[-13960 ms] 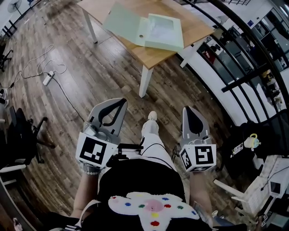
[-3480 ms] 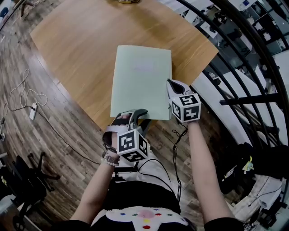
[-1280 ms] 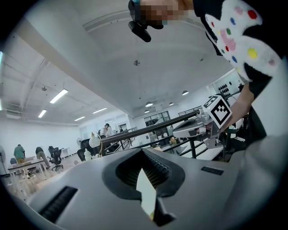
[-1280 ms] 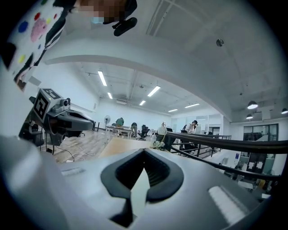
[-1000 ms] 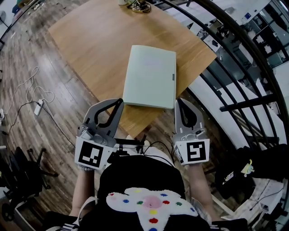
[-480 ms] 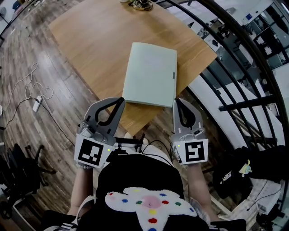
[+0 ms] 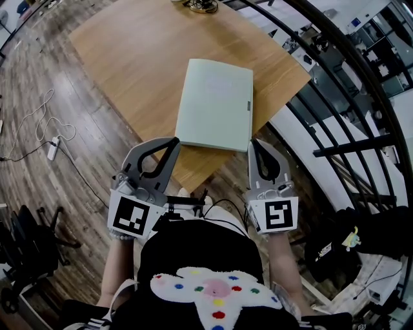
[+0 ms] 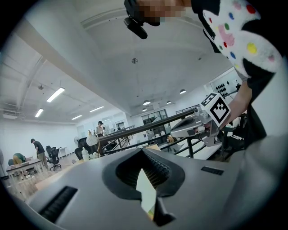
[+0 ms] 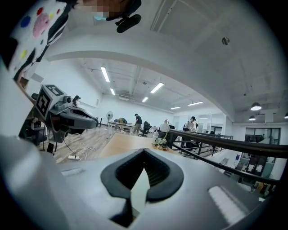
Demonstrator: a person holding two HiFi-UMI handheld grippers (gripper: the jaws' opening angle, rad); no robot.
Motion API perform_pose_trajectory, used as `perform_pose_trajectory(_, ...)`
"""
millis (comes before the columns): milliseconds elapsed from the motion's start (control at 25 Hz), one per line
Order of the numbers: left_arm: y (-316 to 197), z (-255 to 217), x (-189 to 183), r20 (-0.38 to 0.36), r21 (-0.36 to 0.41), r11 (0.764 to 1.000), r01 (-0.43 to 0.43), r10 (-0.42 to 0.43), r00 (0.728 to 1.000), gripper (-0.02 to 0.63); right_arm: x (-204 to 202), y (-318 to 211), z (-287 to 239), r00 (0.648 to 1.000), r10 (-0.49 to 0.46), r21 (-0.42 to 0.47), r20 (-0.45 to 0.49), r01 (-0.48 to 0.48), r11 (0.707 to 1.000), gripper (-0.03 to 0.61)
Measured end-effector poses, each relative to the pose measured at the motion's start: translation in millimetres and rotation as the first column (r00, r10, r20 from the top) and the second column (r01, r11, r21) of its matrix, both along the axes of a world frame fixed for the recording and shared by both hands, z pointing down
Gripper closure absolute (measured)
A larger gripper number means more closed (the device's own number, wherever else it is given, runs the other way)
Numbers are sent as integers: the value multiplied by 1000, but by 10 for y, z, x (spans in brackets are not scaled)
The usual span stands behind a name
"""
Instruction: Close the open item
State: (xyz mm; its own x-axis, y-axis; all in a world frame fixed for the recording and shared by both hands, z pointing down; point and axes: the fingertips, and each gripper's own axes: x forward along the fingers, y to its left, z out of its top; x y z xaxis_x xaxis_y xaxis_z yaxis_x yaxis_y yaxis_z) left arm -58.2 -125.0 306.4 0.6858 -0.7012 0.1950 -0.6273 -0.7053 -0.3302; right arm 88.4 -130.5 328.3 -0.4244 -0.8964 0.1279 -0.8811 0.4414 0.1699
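A pale green folder point(image 7: 216, 106) lies closed and flat on the wooden table point(image 7: 142, 58), near its front corner. My left gripper point(image 7: 173, 142) hovers just short of the folder's near left corner, jaws shut with nothing in them. My right gripper point(image 7: 254, 143) hangs off the near right corner, also shut and empty. In the left gripper view the shut jaws point(image 8: 143, 151) frame a sliver of the folder point(image 8: 146, 193), and the right gripper point(image 8: 193, 126) shows beside them. The right gripper view shows its closed jaws point(image 9: 144, 152) over the folder point(image 9: 140, 191).
A black railing point(image 7: 335, 58) curves along the table's right side. A small object point(image 7: 200, 6) sits at the table's far edge. A power strip with cable point(image 7: 51, 149) lies on the wood floor at left, an office chair point(image 7: 26, 238) behind it. People stand far off point(image 9: 137, 120).
The folder, open in the oldest frame, now lies closed. Both grippers have drawn back from it toward my body. Over the last second nothing has visibly moved.
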Motion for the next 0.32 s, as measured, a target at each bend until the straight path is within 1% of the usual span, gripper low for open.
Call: perform_pose_trajectory(320, -23, 27, -11, 4, -1, 1000, -1, 1, 1000, 607, 6, -24, 23, 1000, 5, -5, -10, -5, 1000, 571)
